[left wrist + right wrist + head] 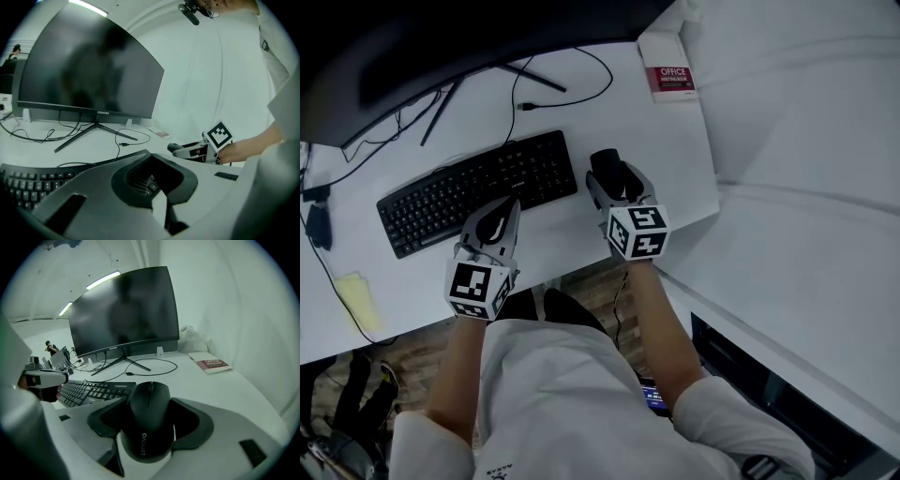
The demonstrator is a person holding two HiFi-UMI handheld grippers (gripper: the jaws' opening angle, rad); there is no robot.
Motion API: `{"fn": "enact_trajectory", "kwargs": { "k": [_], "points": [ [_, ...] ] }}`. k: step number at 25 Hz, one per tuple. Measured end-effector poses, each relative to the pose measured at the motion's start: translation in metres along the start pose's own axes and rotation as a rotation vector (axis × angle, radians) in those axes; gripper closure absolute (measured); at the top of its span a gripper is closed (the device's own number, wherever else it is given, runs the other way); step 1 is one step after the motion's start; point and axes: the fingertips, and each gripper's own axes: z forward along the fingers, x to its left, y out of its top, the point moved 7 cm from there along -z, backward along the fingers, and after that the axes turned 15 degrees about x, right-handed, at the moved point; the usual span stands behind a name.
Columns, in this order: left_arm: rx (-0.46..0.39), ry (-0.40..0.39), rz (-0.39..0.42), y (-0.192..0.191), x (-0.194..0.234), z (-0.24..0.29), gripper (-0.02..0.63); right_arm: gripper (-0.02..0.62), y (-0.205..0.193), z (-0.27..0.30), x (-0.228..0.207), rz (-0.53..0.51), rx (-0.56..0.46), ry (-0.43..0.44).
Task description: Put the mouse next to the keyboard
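A black mouse (606, 167) sits between the jaws of my right gripper (612, 181), just off the right end of the black keyboard (478, 190). In the right gripper view the mouse (149, 420) fills the gap and the right gripper (152, 414) is shut on it, with the keyboard (91, 392) to the left. I cannot tell whether the mouse touches the white desk (581, 230). My left gripper (499, 217) hovers at the keyboard's near edge. In its own view the left gripper (154, 182) is shut with nothing in it.
A dark monitor (124, 310) on a splayed stand stands at the back, with a loose black cable (567, 94) in front. A red and white book (667, 73) lies at the far right corner. A yellow pad (356, 300) lies near the left front edge.
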Motion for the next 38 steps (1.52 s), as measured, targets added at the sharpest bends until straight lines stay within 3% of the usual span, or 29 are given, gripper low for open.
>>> {"fn": "enact_trajectory", "kwargs": {
  "k": [38],
  "points": [
    [0.035,-0.062,-0.019,-0.011,-0.001,0.026,0.595,0.293,0.008,0.053,-0.011,-0.056,0.087,-0.024]
  ]
}}
